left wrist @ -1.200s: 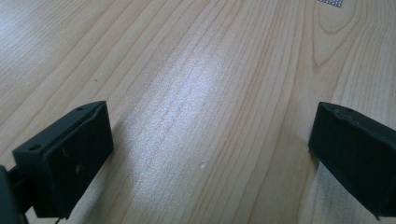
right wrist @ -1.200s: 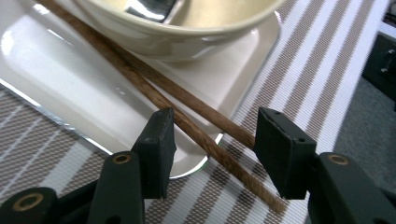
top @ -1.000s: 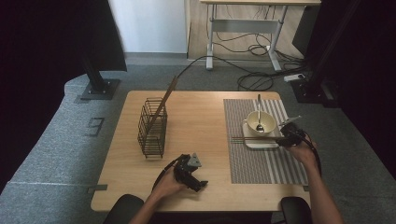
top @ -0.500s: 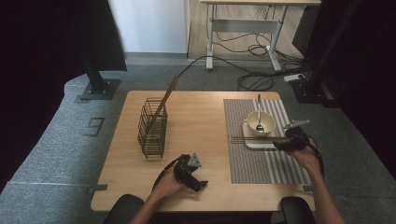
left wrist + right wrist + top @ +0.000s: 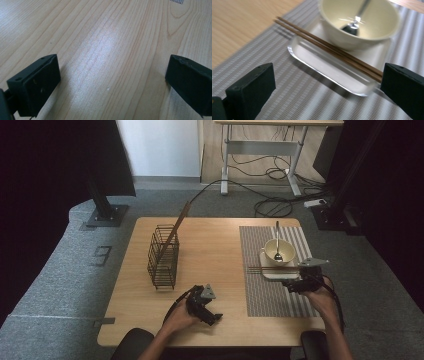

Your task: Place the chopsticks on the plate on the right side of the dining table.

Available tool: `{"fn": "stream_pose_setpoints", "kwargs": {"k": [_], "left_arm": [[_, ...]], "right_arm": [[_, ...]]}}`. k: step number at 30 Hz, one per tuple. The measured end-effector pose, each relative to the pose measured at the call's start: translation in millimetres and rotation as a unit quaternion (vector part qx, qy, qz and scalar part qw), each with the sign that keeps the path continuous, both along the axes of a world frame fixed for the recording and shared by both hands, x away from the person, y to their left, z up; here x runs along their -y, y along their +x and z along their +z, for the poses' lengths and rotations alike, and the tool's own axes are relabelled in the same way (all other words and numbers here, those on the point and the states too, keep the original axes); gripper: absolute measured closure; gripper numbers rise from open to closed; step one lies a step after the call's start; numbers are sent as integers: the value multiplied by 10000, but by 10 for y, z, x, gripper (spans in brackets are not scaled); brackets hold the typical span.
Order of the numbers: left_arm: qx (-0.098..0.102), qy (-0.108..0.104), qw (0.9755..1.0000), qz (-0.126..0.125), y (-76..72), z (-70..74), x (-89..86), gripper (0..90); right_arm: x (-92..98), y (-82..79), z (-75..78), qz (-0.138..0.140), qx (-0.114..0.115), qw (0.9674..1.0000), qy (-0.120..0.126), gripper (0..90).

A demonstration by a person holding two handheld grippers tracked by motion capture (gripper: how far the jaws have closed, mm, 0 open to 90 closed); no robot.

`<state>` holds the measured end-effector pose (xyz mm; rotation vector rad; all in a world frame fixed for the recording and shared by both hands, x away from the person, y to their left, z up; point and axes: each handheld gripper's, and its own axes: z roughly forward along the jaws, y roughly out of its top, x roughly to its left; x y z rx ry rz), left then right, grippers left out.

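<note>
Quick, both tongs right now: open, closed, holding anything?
Left tongs: open, nothing between them, over bare table.
Right tongs: open, just been opening, holding nothing; chopsticks lie across the tray ahead.

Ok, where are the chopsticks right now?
The chopsticks lie across the small white tray, in front of the bowl, on the striped mat at the table's right in the high view.

No readable text — labels, brands, numbers (none legible).
</note>
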<state>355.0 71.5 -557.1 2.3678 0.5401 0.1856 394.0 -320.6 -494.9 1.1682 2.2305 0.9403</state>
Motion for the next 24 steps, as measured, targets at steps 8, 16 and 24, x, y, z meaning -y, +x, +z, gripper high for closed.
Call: {"fn": "stream_pose_setpoints", "kwargs": {"k": [8,16,24], "left_arm": [[3,3,10000,-14,-2,0,1,0],[3,6,10000,-27,-5,0,2,0],[2,6,10000,-28,-4,0,3,0]], "right_arm": [[-307,80,-222,154,-82,9998,-34,0],[-448,122,-441,240,-39,9992,-306,0],[-354,137,-500,195,70,9997,158,0]]}}
